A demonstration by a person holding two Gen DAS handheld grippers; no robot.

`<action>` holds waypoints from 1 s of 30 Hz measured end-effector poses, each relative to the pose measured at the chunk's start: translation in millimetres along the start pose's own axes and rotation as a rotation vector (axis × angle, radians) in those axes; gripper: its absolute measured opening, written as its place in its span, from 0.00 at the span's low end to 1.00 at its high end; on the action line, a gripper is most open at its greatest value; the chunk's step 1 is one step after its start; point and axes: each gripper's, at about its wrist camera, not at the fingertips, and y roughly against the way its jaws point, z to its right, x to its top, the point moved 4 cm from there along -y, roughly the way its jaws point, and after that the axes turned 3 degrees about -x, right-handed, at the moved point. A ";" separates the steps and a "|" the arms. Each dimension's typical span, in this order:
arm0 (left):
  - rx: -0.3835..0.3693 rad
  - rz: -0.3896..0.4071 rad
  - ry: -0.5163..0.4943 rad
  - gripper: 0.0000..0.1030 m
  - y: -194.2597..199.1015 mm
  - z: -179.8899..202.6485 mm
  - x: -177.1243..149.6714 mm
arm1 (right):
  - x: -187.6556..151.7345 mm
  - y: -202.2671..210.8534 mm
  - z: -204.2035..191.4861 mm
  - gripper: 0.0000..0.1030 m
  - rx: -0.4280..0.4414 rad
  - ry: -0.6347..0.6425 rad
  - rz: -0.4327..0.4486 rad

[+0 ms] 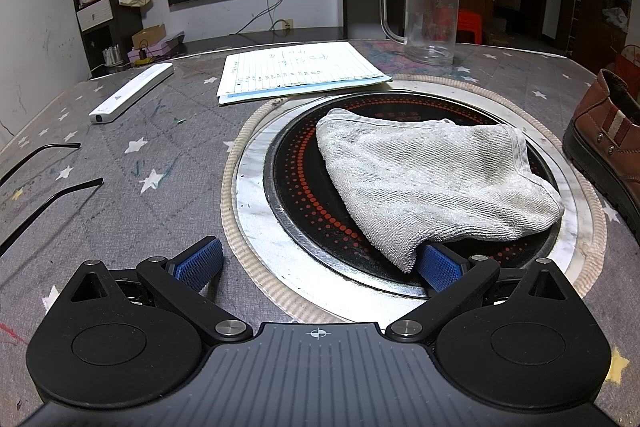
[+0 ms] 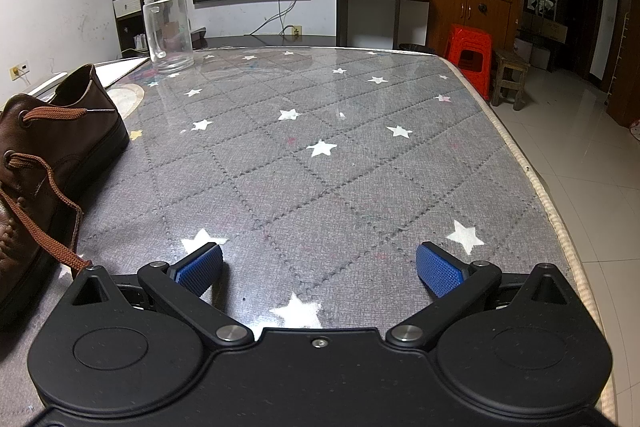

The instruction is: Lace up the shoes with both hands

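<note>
Brown shoe [image 2: 48, 163] left of right claw [image 2: 320, 269], loose lace [image 2: 60, 227], both claws apart, left claw [image 1: 320, 263] beside cloth [image 1: 432, 183]

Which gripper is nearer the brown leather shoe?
Right. The right gripper sits just beside the brown leather shoe; from the left gripper the shoe lies farther off.

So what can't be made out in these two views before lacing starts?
- Brown shoe: toe cut off by the right edge, left wrist view; its front cut off by the left edge, right wrist view.
- Lace: its end is hidden behind the right tool's body.
- Left tool: one pad tip is under the grey cloth.
</note>
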 end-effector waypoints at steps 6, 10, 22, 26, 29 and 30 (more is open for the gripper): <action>0.000 0.000 0.000 1.00 0.5 1.0 -0.3 | 0.2 -0.3 -0.1 1.00 0.000 0.000 0.000; 0.000 0.000 0.000 1.00 -0.2 -0.5 0.1 | 0.2 -0.3 -0.1 1.00 0.000 0.000 0.000; 0.000 0.000 0.000 1.00 -0.6 -1.6 0.3 | 0.2 -0.3 -0.1 1.00 0.000 0.000 0.000; 0.000 0.000 0.000 1.00 -0.8 -2.3 0.2 | 0.1 -0.2 0.0 1.00 0.000 0.000 0.000; 0.000 0.000 0.000 1.00 0.2 0.2 -0.4 | 0.0 -0.1 0.0 1.00 0.000 0.000 0.000; 0.000 0.000 0.000 1.00 -0.4 -1.2 -0.1 | 0.0 -0.1 0.0 1.00 0.000 0.000 0.000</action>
